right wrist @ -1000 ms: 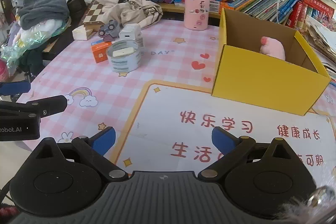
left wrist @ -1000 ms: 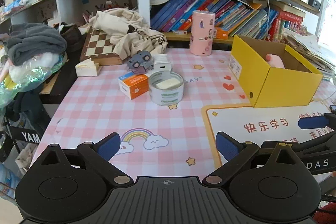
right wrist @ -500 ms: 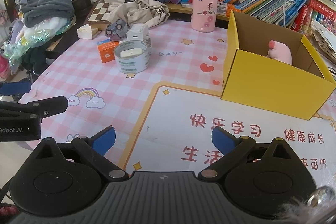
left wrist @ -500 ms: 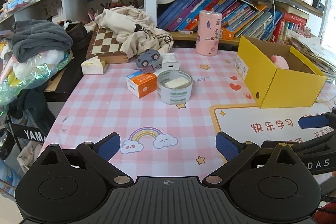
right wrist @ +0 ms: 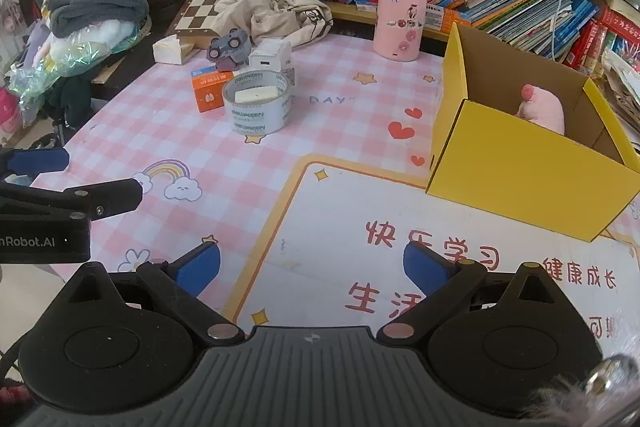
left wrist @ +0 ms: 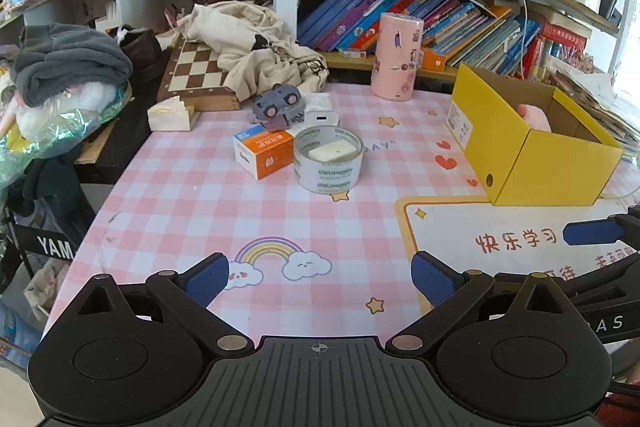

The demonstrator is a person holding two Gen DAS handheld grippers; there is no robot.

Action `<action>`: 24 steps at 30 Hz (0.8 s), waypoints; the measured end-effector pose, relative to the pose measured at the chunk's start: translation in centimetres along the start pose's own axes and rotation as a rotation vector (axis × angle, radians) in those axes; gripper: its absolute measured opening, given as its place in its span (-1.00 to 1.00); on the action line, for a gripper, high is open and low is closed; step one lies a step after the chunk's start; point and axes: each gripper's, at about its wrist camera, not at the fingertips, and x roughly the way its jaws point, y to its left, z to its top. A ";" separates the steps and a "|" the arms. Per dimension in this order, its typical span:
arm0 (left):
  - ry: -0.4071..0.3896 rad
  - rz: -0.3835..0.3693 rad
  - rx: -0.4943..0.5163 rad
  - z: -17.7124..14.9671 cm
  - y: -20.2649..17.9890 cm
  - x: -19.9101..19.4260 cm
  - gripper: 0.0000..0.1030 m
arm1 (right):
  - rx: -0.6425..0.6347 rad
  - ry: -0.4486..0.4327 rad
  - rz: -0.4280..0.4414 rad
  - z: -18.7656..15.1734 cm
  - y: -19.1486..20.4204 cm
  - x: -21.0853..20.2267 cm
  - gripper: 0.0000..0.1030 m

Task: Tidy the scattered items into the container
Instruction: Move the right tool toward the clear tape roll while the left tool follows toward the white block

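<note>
Your left gripper (left wrist: 320,277) hovers low over the near table edge, fingers wide apart, nothing held. Ahead, mid-table: orange box (left wrist: 264,148) touching the tape roll (left wrist: 328,159), w/ a white block (left wrist: 333,151) inside the roll; grey toy car (left wrist: 277,105) and white charger (left wrist: 321,109) just behind. Bare checkered cloth (left wrist: 200,203) lies btwn grippers and that cluster. Your right gripper (right wrist: 312,267) is also spread, empty, over the printed mat (right wrist: 460,239). Yellow box (right wrist: 532,163) stands far right, open-topped, pink plush (right wrist: 544,109) inside.
</note>
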 end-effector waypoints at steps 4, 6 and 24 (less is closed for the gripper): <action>0.003 0.016 -0.008 0.4 0.3 0.6 0.93 | -0.007 0.005 0.015 0.6 -0.1 0.9 0.93; 0.006 0.029 -0.013 0.7 0.5 0.9 0.93 | -0.013 0.008 0.025 1.1 -0.1 1.4 0.93; 0.032 0.065 -0.100 3.0 2.6 4.9 0.93 | -0.177 0.043 0.096 4.7 1.2 5.9 0.93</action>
